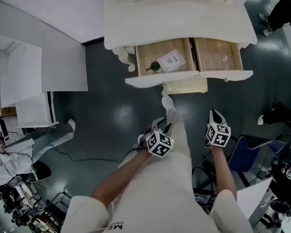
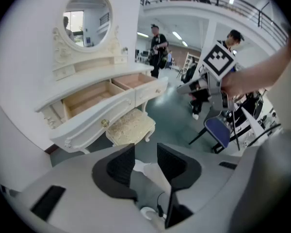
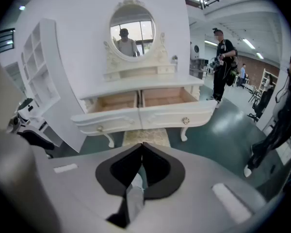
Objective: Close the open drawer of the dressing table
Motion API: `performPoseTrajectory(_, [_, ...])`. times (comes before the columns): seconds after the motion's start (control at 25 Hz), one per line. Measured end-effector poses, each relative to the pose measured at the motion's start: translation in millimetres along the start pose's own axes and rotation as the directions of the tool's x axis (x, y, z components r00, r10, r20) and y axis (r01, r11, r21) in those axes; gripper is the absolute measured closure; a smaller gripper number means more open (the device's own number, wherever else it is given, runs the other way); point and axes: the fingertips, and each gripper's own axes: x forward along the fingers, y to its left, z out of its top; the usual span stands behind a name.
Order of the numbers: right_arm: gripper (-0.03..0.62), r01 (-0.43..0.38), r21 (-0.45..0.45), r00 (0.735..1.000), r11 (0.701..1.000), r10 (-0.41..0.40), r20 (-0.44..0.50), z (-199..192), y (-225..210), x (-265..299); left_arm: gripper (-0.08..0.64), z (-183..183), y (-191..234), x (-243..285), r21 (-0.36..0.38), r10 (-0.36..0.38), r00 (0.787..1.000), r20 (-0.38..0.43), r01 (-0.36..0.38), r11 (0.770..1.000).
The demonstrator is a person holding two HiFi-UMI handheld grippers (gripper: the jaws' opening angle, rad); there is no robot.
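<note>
Black-padded left tool (image 2: 145,165) released, empty | right tool (image 3: 141,164) clenched on nothing | both well short of the two drawers (image 1: 216,57) standing open ahead in the white counter (image 1: 179,13) | step, as judged: approach | next: reach a drawer front, push it flush.

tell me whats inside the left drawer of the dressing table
A white packet and a small dark object lie on its wooden bottom; the back, under the tabletop, is hidden.

My head camera looks steeply down on the bench (image 1: 179,13) from well back. The camera on my left claw (image 2: 145,154) sees it obliquely, the one on my right claw (image 3: 142,152) head-on. All three share its open drawers (image 1: 189,57).
</note>
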Motion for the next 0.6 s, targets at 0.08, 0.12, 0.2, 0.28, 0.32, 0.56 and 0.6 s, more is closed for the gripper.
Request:
performPoseTrajectory(0.08, [0.591, -0.072, 0.018, 0.995, 0.997, 0.071, 0.065, -7, 62, -59, 0.414, -17, -13, -65, -0.073, -0.032, 0.997, 0.073, 0.037, 0.997])
performPoseTrajectory(0.12, [0.591, -0.109, 0.023, 0.990, 0.994, 0.106, 0.095, -9, 92, -87, 0.414, -25, -18, -96, -0.108, -0.044, 0.994, 0.102, 0.056, 0.993])
performPoseTrajectory(0.2, [0.591, -0.174, 0.021, 0.974, 0.985, 0.169, 0.149, -11, 145, -141, 0.414, -41, -27, -152, -0.164, -0.067, 0.987, 0.143, 0.091, 0.982])
performPoseTrajectory(0.28, [0.591, -0.216, 0.011, 0.960, 0.976, 0.210, 0.183, -17, 189, -191, 0.426, -51, -39, -201, -0.209, -0.081, 0.976, 0.204, 0.124, 0.970])
performPoseTrajectory(0.32, [0.591, -0.225, 0.007, 0.956, 0.974, 0.220, 0.192, -22, 207, -215, 0.445, -54, -47, -223, -0.230, -0.078, 0.967, 0.241, 0.135, 0.964])
performPoseTrajectory(0.56, [0.592, -0.178, 0.002, 0.963, 0.984, 0.174, 0.206, -75, 257, -294, 0.546, -60, -97, -282, -0.170, -0.110, 0.945, 0.309, 0.169, 0.971])
performPoseTrajectory(0.6, [0.591, -0.165, 0.018, 0.965, 0.986, 0.158, 0.210, -83, 252, -300, 0.546, -59, -107, -280, -0.154, -0.129, 0.944, 0.303, 0.182, 0.971])
